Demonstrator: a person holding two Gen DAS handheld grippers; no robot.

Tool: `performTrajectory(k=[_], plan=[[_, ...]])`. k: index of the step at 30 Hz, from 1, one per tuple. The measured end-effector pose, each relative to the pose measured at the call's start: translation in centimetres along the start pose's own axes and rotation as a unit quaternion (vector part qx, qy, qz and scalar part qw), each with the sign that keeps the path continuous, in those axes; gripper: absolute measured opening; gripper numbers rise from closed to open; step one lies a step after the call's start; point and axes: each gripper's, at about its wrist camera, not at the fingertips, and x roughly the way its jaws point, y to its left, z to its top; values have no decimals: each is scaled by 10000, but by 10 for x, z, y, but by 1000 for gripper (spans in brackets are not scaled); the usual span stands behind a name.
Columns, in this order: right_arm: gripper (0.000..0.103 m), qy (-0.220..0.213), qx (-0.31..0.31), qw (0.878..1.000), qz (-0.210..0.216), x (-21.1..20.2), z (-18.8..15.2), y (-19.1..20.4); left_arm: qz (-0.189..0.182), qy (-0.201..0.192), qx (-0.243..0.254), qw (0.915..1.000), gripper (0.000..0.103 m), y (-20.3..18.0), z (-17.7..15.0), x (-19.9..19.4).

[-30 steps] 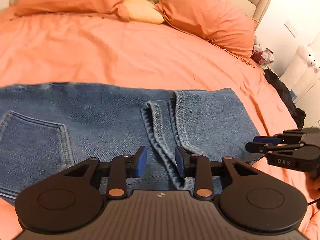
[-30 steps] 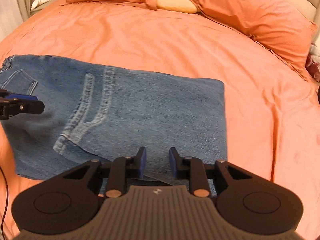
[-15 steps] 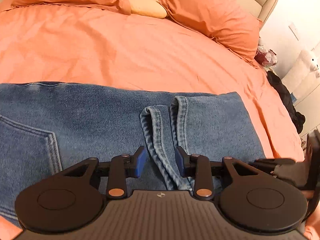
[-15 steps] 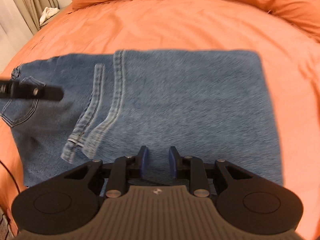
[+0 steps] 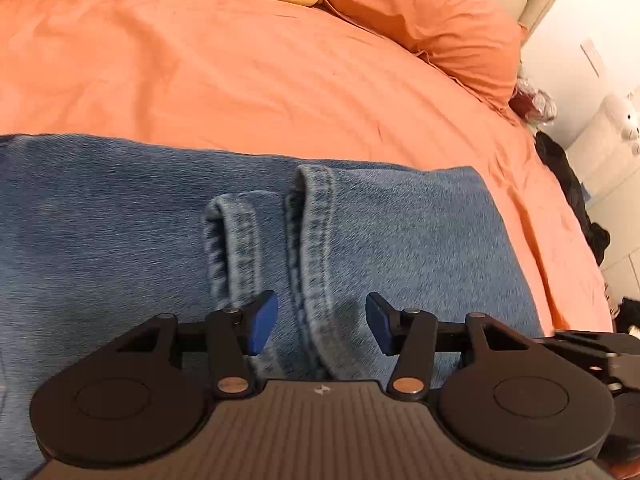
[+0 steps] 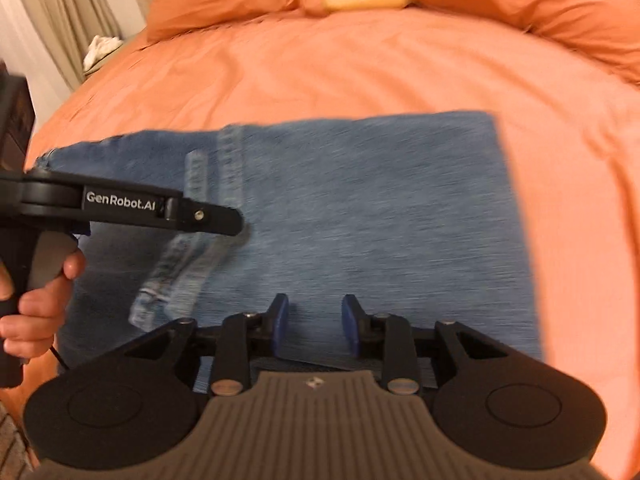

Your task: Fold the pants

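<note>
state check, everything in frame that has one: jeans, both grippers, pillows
jeans: folded, flat on the bed, leg hems on top
left hand-held gripper: open, jaws just widened, over the hems, gripping nothing
right hand-held gripper: open, holding nothing, above the jeans' near edge
pillows: propped at the headboard

Jeans run off left edge (right view motion-blurred).

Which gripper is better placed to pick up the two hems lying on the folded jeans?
Probably the left gripper. Its jaws, just opened wider, stand astride one hem with the other beside them. The right gripper sits over plain denim on the jeans, off to one side.
</note>
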Motion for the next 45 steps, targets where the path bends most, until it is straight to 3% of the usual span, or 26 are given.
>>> performTrajectory(k=[1,3,5,7,10,14,18,21,23,28,31,34,40,42,45], plan=[[28,-52,-18,9999,-162,-6,0,-7,15,-56,26,10000,59,-2,0,3],[29,-102,65,9991,-414,-18,-1,-25,138,-145,142,9997,46,-9,0,8],[29,-161,317,9981,-498,-29,-1,-46,378,-210,283,9987,25,-14,-1,11],[34,-196,382,9961,-775,-38,-3,-60,463,-346,336,9978,13,-16,-3,5],[34,-252,312,9933,-1085,-48,-5,-75,256,-848,379,9953,7,-25,-6,-22],[34,-257,359,9917,-1206,-58,-10,-89,31,-1246,569,9906,6,-53,2,-69],[34,-345,336,9926,-1113,-64,-7,-86,233,-950,432,9943,6,-58,14,-95],[33,-327,192,9953,-887,-67,-5,-78,472,-511,324,9970,6,-43,14,-73],[14,-250,25,9973,-686,-60,-2,-69,582,-213,276,9977,6,-27,5,-53],[2,151,-255,9977,-617,-28,2,-52,723,5,205,9972,6,-11,-5,-22],[1,340,-182,9975,-591,-7,-4,-50,845,176,263,9959,6,-9,-2,-6],[2,663,109,9976,-191,17,-11,-51,882,324,213,9953,7,-6,3,5],[0,882,-333,9949,-345,16,6,-38,1025,545,630,9912,8,-22,11,13],[0,797,-389,9956,-306,7,17,-38,1076,657,812,9887,9,-27,16,16],[0,531,-702,9938,-672,4,38,-38,1116,783,881,9867,10,-32,22,22]])
